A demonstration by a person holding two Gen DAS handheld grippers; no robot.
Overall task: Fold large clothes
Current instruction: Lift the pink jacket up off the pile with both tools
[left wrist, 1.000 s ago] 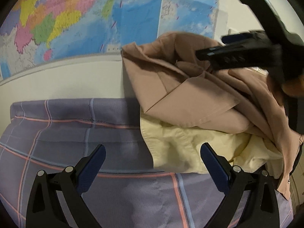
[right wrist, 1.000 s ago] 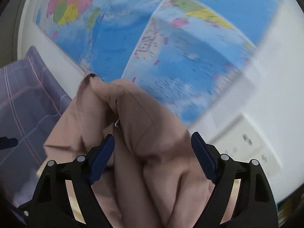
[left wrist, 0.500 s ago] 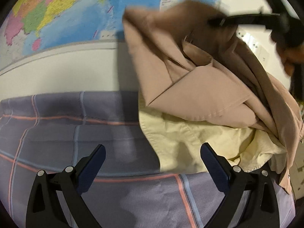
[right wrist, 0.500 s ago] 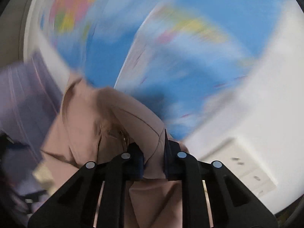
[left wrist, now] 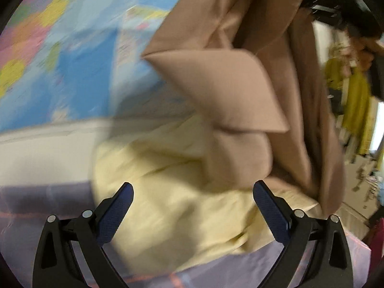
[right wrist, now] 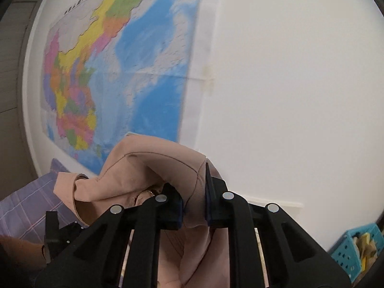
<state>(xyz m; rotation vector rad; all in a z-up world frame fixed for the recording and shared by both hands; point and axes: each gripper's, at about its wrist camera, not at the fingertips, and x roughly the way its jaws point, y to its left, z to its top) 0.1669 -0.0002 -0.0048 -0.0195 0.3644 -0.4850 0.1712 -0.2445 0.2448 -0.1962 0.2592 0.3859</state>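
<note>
A tan-pink garment (left wrist: 228, 91) hangs lifted at the upper right of the left wrist view, above a pale yellow garment (left wrist: 172, 192) lying on the purple plaid bed cover (left wrist: 43, 199). My right gripper (right wrist: 194, 206) is shut on a fold of the tan-pink garment (right wrist: 153, 165) and holds it up in front of the wall; it also shows at the top right of the left wrist view (left wrist: 324, 7). My left gripper (left wrist: 192, 206) is open and empty, close over the yellow garment.
A coloured wall map (right wrist: 115, 72) hangs behind the bed on a white wall (right wrist: 288, 84). A blue perforated basket (right wrist: 355, 247) sits at the lower right. Yellow clothes (left wrist: 355, 105) hang at the right. The bed cover also shows at the lower left of the right wrist view (right wrist: 28, 206).
My right gripper has shut on the tan-pink garment and lifted it high off the bed. My left gripper has moved closer to the yellow garment, still open.
</note>
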